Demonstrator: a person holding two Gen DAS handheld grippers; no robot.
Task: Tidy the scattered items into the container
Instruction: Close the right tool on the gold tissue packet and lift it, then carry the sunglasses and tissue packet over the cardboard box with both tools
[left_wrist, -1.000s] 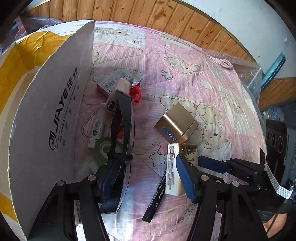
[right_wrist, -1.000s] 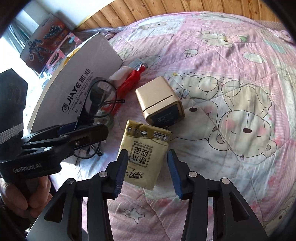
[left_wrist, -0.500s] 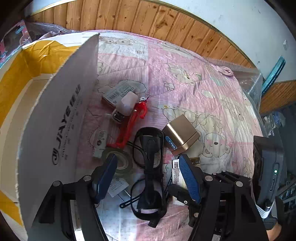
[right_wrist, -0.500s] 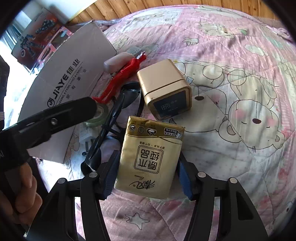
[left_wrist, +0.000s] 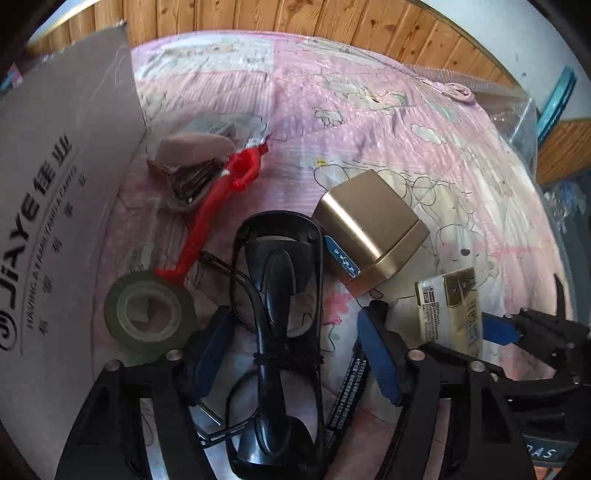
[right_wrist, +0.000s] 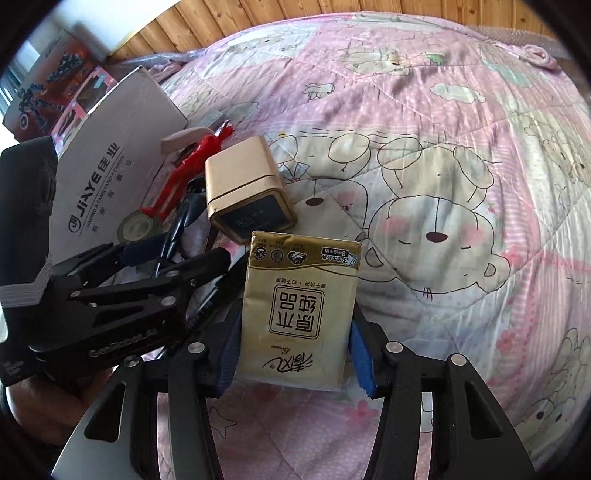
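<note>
A gold tissue pack (right_wrist: 299, 314) lies on the pink quilt (right_wrist: 443, 147), and my right gripper (right_wrist: 293, 358) is shut on it, a blue pad pressed to each long side. The same tissue pack (left_wrist: 450, 306) shows at the right of the left wrist view, beside the right gripper (left_wrist: 517, 332). My left gripper (left_wrist: 295, 354) is open, and black glasses (left_wrist: 280, 295) lie folded on the quilt between its fingers without touching the pads. The cardboard box's flap (left_wrist: 55, 184) stands at the left; its inside is hidden.
A gold cube box (left_wrist: 369, 236) sits just beyond the glasses. A tape roll (left_wrist: 147, 317), a red tool (left_wrist: 210, 210) and a beige stapler (left_wrist: 192, 147) lie by the flap. A black marker (left_wrist: 347, 391) lies under the left gripper's right finger. Wood panelling lines the far side.
The glasses left the left gripper's finger and now lie flat between its open fingers. The right gripper slid forward around the tissue pack and closed on it.
</note>
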